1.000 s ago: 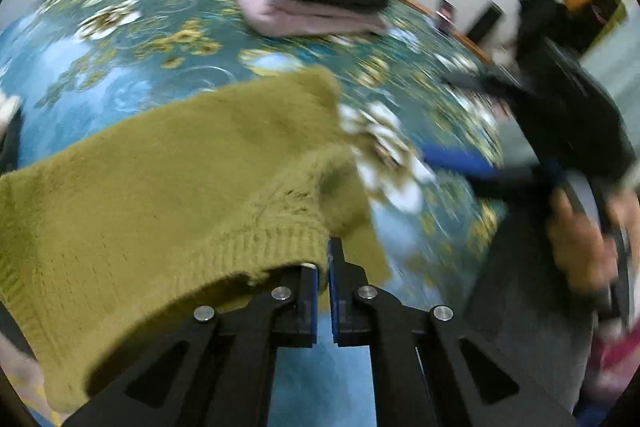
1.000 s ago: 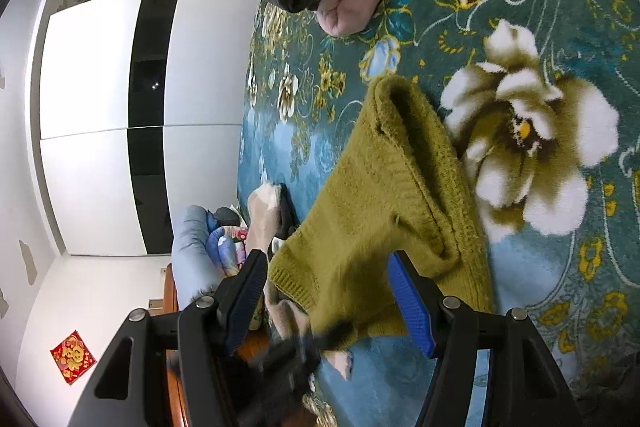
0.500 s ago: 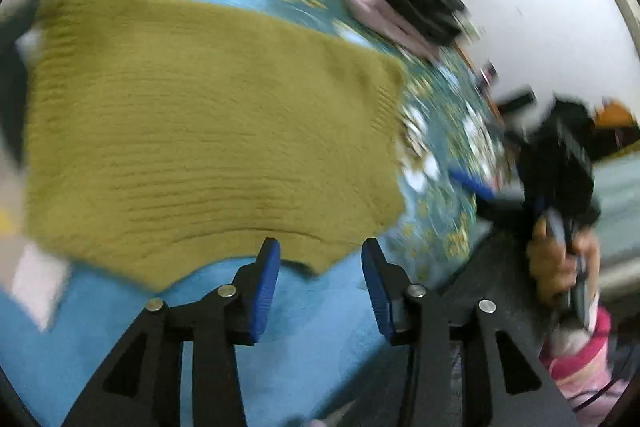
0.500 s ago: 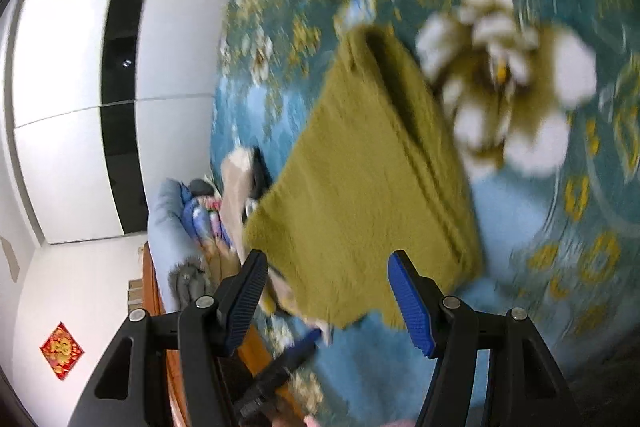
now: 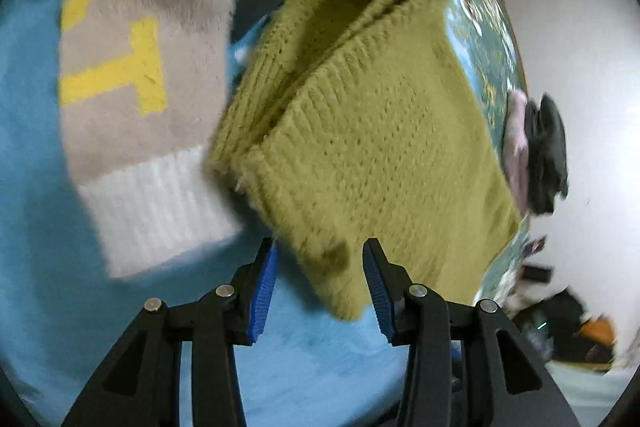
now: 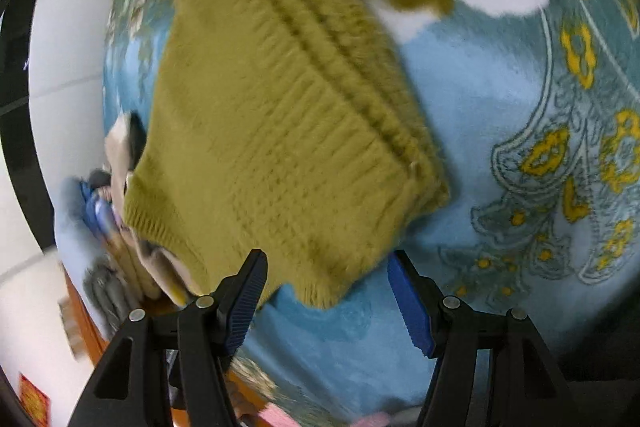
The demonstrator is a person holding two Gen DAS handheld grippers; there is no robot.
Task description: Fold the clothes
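Looking at how things lie, I'd say this one sweater is mostly folded but not finished. The olive knit sweater sits doubled over on the blue floral blanket, filling the middle of both views, with a thick folded edge running from the top of the right wrist frame down to the lower right of the garment. The layers look a bit loose at the corner in the upper middle of the left wrist view, so my guess is one more fold or some tidying is left.

The left gripper has its blue pads parted about halfway, and the near corner of the sweater hangs right in the gap between them, but the pads aren't pressing on it, so nothing is held. The right gripper is spread wider, sitting just over the sweater's bottom hem, also holding nothing.

Done pile: a dark and pink folded stack at the right edge of the left wrist view, well apart from the sweater. Still to do, probably: the beige sweater with yellow lettering lying just beside the olive one on the left. Both views are pretty blurry, so fine detail is hard to call.
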